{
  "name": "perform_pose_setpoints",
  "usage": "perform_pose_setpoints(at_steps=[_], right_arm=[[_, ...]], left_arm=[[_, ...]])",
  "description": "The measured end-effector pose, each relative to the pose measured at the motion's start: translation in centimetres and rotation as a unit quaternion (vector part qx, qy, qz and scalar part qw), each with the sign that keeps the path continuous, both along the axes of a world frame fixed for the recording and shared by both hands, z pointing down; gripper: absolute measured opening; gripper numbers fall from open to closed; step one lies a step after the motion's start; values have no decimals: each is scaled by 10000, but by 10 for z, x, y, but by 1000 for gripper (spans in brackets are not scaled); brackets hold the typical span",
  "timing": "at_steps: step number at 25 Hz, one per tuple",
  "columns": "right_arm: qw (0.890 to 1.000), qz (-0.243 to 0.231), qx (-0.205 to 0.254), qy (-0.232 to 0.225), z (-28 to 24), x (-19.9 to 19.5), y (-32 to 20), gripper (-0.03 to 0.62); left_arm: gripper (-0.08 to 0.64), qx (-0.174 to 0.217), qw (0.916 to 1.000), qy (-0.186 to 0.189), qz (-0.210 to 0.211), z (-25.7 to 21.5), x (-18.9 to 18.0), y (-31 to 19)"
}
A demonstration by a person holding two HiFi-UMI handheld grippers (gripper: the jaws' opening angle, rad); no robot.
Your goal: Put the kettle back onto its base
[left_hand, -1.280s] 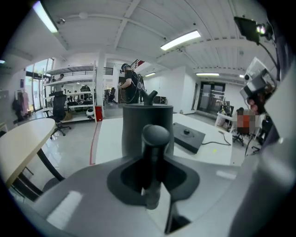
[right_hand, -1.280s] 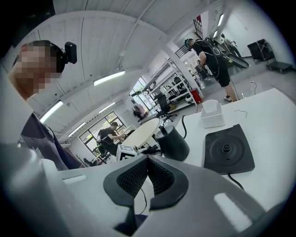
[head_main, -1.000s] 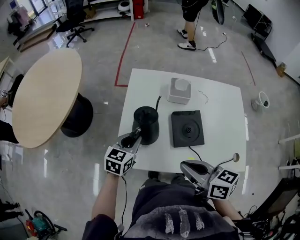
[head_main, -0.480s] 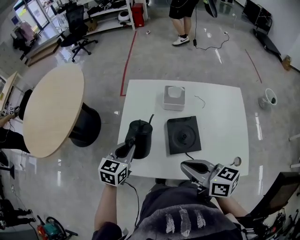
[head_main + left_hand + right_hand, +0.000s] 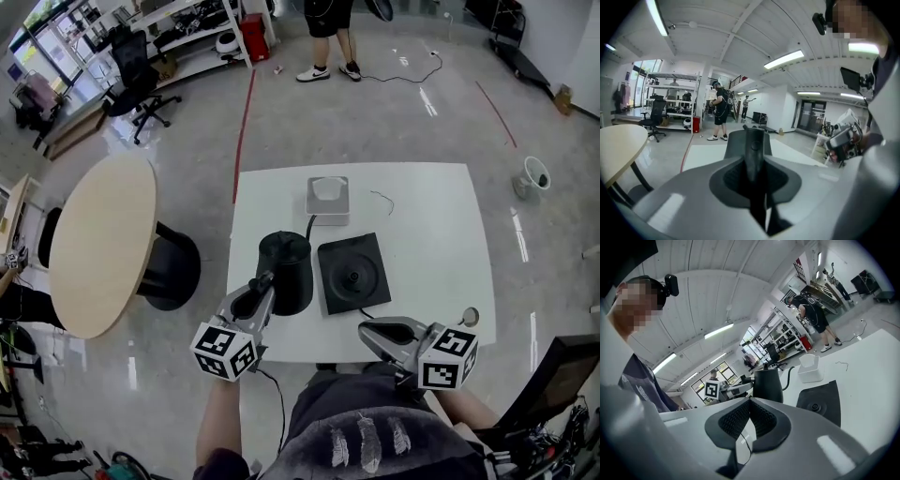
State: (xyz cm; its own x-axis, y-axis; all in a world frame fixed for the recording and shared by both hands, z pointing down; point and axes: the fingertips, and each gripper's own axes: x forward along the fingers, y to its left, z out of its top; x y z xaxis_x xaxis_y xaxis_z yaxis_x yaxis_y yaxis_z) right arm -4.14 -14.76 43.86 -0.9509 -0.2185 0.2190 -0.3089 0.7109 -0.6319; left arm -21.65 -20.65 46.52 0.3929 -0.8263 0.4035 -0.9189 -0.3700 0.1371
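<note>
The black gooseneck kettle is over the left part of the white table, just left of its flat black base. My left gripper is shut on the kettle's handle, which fills the gap between the jaws in the left gripper view. My right gripper hovers at the table's near edge, in front of the base, shut with nothing in it. The right gripper view shows the kettle and the base ahead.
A white box stands behind the base, with a thin wire beside it. A round wooden table is off to the left. A person stands on the floor beyond the table.
The kettle has risen in my left gripper and come closer to the base. My right gripper has shifted a little along the table's near edge.
</note>
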Motion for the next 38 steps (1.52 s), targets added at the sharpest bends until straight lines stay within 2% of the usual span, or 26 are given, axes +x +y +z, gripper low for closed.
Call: perform_pose_setpoints(at_steps=[5,10,20,30,38], right_arm=[[9995,301,-18,38,5,17,0,2],[9983,579,-64,70,6,31,-3,2],[9951,976,-132,125,11,52,-7,2],[9912,1287,-177,251,18,75,-11,2],[9902,1335,-191,360,17,85,-11,2]], left_arm=[[52,61,9990,-86,428,3,33,-20],[52,110,9967,43,808,3,63,-39],[52,83,9898,65,1420,14,112,-65],[52,13,9841,208,1766,35,148,-78],[52,67,9810,311,1915,42,164,-70]])
